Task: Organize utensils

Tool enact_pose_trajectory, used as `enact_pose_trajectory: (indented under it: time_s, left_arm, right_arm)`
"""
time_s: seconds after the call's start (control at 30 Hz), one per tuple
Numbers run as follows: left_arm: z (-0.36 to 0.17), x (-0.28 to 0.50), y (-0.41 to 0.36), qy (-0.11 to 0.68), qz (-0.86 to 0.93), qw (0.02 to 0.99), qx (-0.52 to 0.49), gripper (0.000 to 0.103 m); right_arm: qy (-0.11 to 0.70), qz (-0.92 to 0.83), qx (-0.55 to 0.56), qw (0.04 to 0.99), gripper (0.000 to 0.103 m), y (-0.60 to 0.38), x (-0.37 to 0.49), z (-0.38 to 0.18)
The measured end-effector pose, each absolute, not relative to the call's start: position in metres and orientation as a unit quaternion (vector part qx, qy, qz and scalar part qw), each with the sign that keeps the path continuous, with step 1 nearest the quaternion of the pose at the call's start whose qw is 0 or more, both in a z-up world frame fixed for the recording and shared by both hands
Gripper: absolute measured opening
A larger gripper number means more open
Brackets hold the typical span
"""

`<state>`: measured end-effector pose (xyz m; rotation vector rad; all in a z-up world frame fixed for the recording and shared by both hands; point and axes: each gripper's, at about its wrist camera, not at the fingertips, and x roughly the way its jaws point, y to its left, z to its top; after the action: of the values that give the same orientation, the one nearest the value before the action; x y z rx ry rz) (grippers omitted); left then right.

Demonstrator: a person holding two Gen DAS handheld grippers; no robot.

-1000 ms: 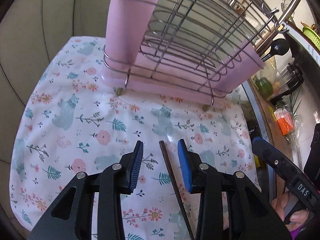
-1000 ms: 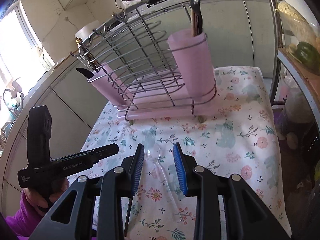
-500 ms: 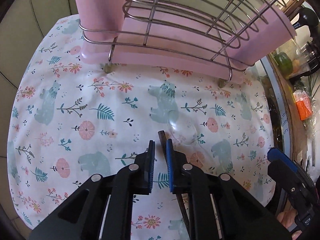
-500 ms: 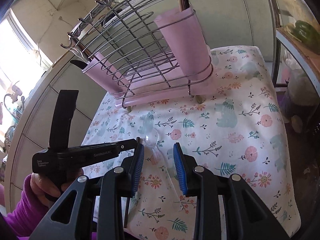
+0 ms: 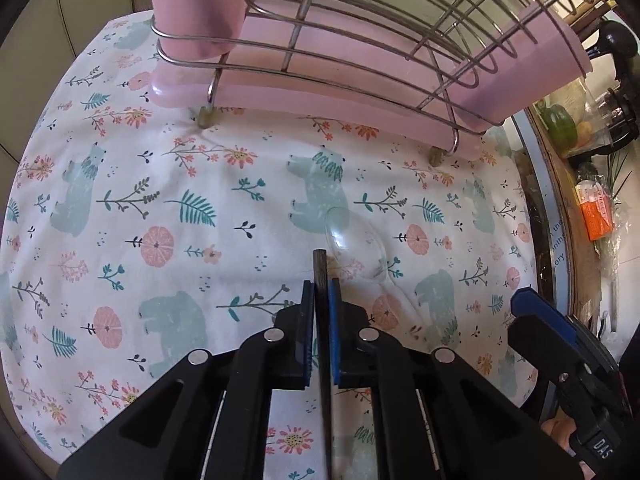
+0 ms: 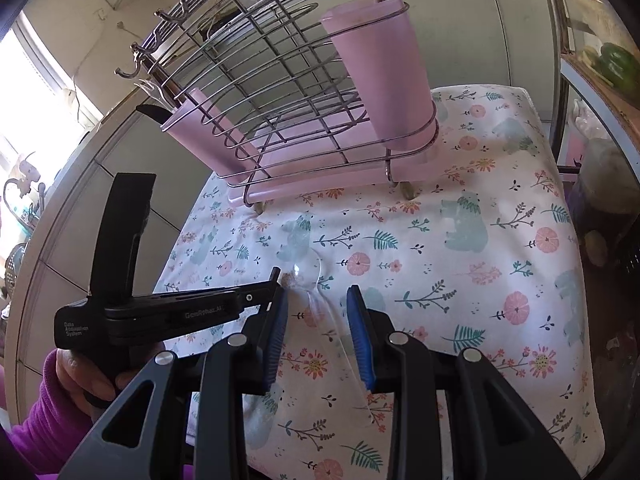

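Left gripper (image 5: pixel 320 292) closing on a dark chopstick (image 5: pixel 320 266), blue pads pressed against its sides, tip sticking out just past the fingertips, shaft running back beneath the gripper over the flowered cloth (image 5: pixel 120 200). Seen from the right wrist camera as a black tool at far left, gripped by a hand (image 6: pixel 86 376) in a purple sleeve (image 6: pixel 36 436), nose pointing toward the middle of the cloth. Just right of the chopstick tip, a clear plastic spoon (image 5: pixel 356 246) lying flat on the cloth, bowl toward the rack, handle trailing back. Farther on, a wire dish rack (image 5: pixel 360 40) with a pink drip tray (image 5: pixel 320 92) standing at the far edge of the cloth; a pink cup (image 6: pixel 380 88) hung at one end with dark handles poking out, a second pink holder (image 6: pixel 196 136) at the other end with more utensils. Right gripper (image 6: pixel 318 312) with jaws partly spread, nothing pinched, poised over the spoon's handle, which lies on the cloth between the two blue pads. At far right, a shelf with a green pepper (image 5: pixel 562 126) and an orange packet (image 5: pixel 596 214).
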<state>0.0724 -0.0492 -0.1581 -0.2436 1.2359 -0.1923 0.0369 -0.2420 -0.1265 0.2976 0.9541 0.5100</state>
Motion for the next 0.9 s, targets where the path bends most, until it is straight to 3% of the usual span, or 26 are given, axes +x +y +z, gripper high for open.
enact_pose_trajectory:
  time_s: [0.33, 0.5, 0.9]
  left_arm:
    - [-0.133, 0.050, 0.001, 0.537, -0.076, 0.829, -0.136, 0.006]
    - [-0.133, 0.042, 0.019, 0.531, -0.080, 0.828, -0.160, 0.006]
    - [-0.133, 0.039, 0.044, 0.523, -0.084, 0.832, -0.165, 0.006]
  right_arm:
    - [0.495, 0.258, 0.092, 0.824, 0.031, -0.192, 0.072, -0.142]
    - [0.499, 0.245, 0.026, 0.831, 0.041, -0.160, 0.084, -0.152]
    - [0.512, 0.222, -0.045, 0.829, 0.042, -0.128, 0.103, -0.175]
